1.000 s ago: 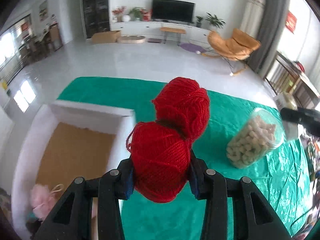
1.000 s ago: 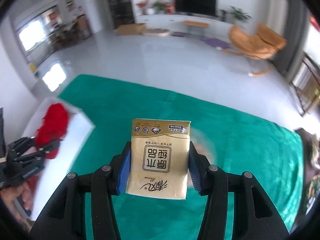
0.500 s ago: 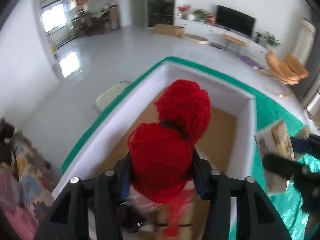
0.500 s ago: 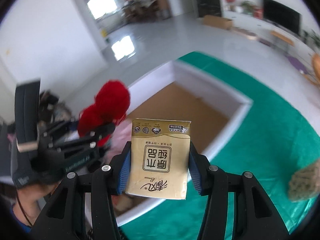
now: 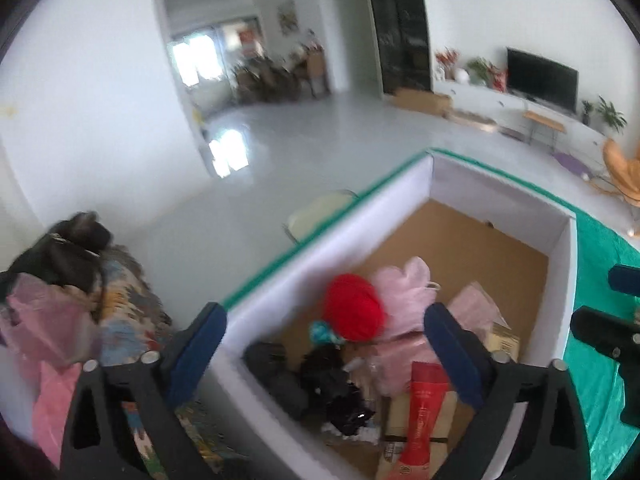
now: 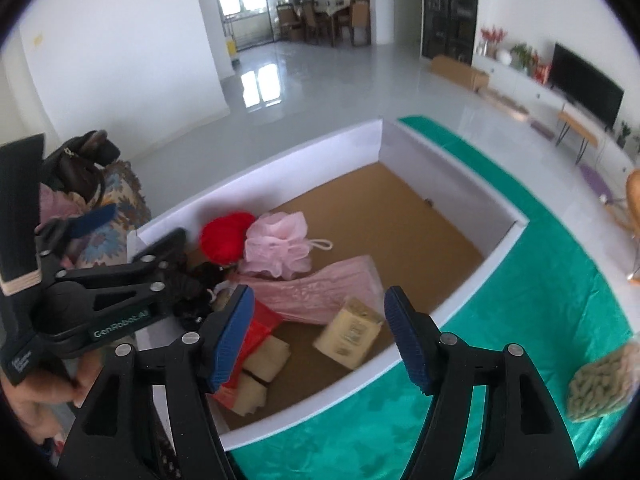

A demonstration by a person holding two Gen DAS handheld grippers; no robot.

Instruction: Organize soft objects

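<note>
My left gripper hangs over the white box, its jaws opening wide with nothing between the pads. The red yarn lies blurred in the box below, against a pink bath puff. My right gripper is over the same box, jaws opening. The yellow tissue pack lies loose on the cardboard floor beneath them, clear of both pads. In the right wrist view the left gripper stands at the left, beside the red yarn.
The box also holds a pink packet, a red packet, black items and beige bundles. Green cloth covers the table; a bag of pale pellets lies at the right. A patterned sofa with bags stands left of the box.
Both grippers swung left from the green cloth to above the white box. The left let go of the red yarn, the right let go of the tissue pack; both now lie in the box.
</note>
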